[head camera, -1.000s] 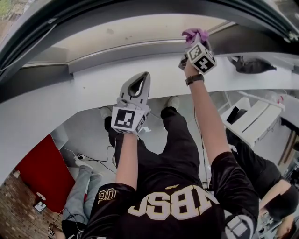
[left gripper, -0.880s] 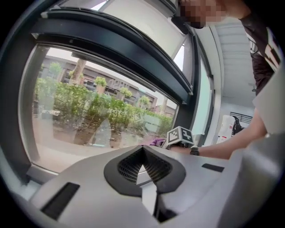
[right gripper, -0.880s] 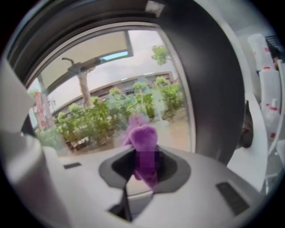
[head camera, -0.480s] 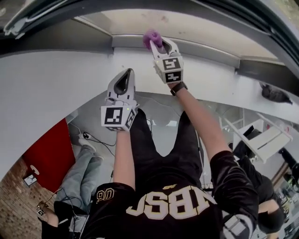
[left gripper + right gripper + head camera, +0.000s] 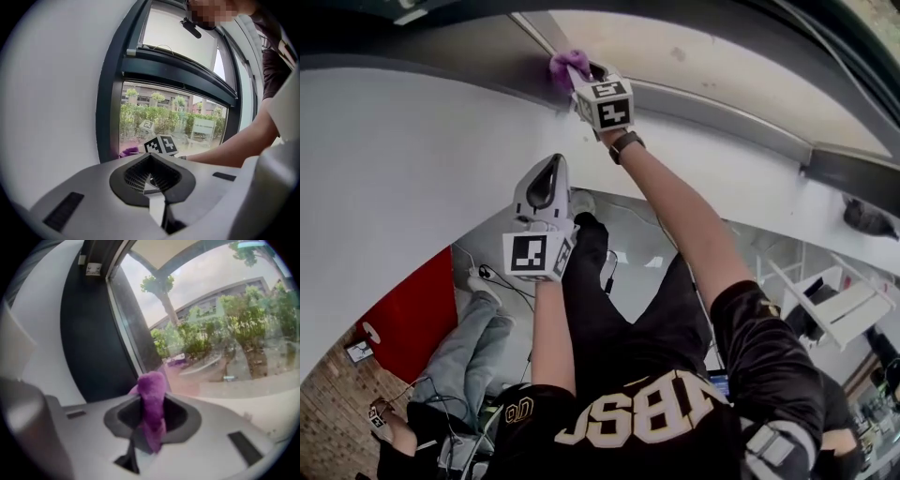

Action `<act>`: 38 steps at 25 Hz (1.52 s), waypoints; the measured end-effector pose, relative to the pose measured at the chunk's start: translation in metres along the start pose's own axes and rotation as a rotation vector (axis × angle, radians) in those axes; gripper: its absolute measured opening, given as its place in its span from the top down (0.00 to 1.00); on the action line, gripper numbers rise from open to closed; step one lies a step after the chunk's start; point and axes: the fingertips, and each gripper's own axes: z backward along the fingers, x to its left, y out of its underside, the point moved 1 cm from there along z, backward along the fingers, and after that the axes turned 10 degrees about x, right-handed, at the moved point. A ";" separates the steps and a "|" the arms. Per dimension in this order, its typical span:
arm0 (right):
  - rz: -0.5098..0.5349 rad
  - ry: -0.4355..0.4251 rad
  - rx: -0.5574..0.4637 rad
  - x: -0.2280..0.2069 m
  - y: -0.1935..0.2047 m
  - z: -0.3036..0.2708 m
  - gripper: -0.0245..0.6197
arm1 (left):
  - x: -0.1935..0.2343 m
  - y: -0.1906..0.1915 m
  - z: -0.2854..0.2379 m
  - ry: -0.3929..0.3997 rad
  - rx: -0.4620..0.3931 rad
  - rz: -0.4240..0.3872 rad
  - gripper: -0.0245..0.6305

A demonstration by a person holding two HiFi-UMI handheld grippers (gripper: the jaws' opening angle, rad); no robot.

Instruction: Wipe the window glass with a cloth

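Between the jaws of the right gripper (image 5: 153, 414) sits a purple cloth (image 5: 151, 385), clamped tight. Its bunched end sticks out past the tips, right at the window glass (image 5: 225, 343) and just beside the dark frame (image 5: 89, 333) on that gripper's left. Nearer the person in the head view, the left gripper (image 5: 546, 183) hangs well apart from the cloth, its jaws closed together on nothing, in front of the white wall (image 5: 384, 169).

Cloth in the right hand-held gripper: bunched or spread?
Bunched. The cloth is a narrow purple wad clamped in the right hand-held gripper, its tip poking out toward the glass.
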 end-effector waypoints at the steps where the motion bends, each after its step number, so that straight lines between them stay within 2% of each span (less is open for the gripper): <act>1: -0.006 0.020 -0.005 -0.011 -0.001 0.009 0.83 | -0.003 -0.001 -0.001 0.002 -0.002 0.003 0.93; 4: -0.024 0.070 -0.034 -0.050 0.005 0.055 0.83 | -0.025 -0.003 -0.008 0.011 -0.009 0.001 0.93; 6: -0.056 0.118 -0.043 -0.093 0.021 0.099 0.83 | -0.055 -0.004 -0.018 0.037 -0.013 -0.004 0.93; 13: -0.162 0.363 -0.085 -0.288 0.079 0.289 0.83 | -0.218 -0.008 -0.081 0.217 -0.034 -0.034 0.93; 15: -0.225 0.466 -0.116 -0.346 0.096 0.347 0.83 | -0.268 -0.004 -0.100 0.271 -0.026 -0.044 0.93; 18: -0.372 0.647 -0.197 -0.430 0.123 0.435 0.83 | -0.336 0.006 -0.121 0.350 -0.010 -0.097 0.93; 20: -0.471 0.752 -0.201 -0.469 0.144 0.476 0.83 | -0.370 0.010 -0.126 0.386 -0.008 -0.122 0.93; 22: -0.524 0.820 -0.189 -0.490 0.156 0.497 0.83 | -0.387 0.011 -0.129 0.398 -0.003 -0.116 0.93; 24: -0.574 0.841 -0.206 -0.495 0.161 0.506 0.83 | -0.392 0.013 -0.128 0.410 -0.001 -0.092 0.93; 26: -0.604 0.814 -0.218 -0.483 0.163 0.498 0.83 | -0.384 0.015 -0.125 0.407 0.004 -0.076 0.93; 28: -0.582 0.768 -0.203 -0.457 0.162 0.475 0.83 | -0.365 0.019 -0.121 0.382 0.011 -0.068 0.93; 30: -0.521 0.718 -0.189 -0.419 0.157 0.441 0.83 | -0.336 0.022 -0.115 0.349 0.015 -0.063 0.93; 33: -0.371 0.616 -0.140 -0.349 0.140 0.372 0.83 | -0.280 0.026 -0.105 0.266 0.033 -0.110 0.93; 38: -0.190 0.365 -0.022 -0.216 0.119 0.241 0.83 | -0.169 0.027 -0.073 0.131 0.035 -0.092 0.93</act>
